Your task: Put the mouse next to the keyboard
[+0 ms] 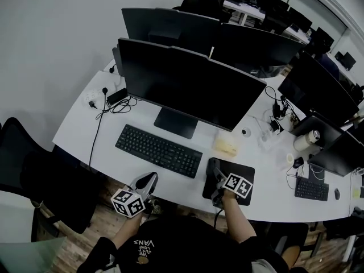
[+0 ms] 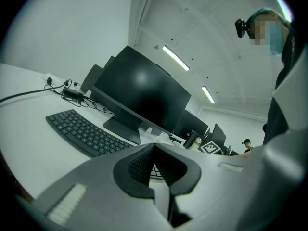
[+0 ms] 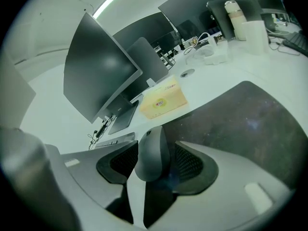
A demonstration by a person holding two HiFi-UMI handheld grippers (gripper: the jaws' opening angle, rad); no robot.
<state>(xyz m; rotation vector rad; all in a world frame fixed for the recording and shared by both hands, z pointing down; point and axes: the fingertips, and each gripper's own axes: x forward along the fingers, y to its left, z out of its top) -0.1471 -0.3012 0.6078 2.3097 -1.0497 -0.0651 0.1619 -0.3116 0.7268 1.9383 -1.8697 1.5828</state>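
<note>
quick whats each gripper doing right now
Left gripper: jaws closed, empty.
Right gripper: jaws open, mouse between them, not gripped.

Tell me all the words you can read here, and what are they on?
"VANS": upside down on the person's black shirt; the smaller lines beside it are too small to read.
Yellow box: red label, too blurred to read.
Keyboard keys: too small to read.

1 mouse [image 3: 151,153], 2 kbds [image 1: 159,151] [image 1: 311,188], 1 mousepad [image 1: 245,169].
</note>
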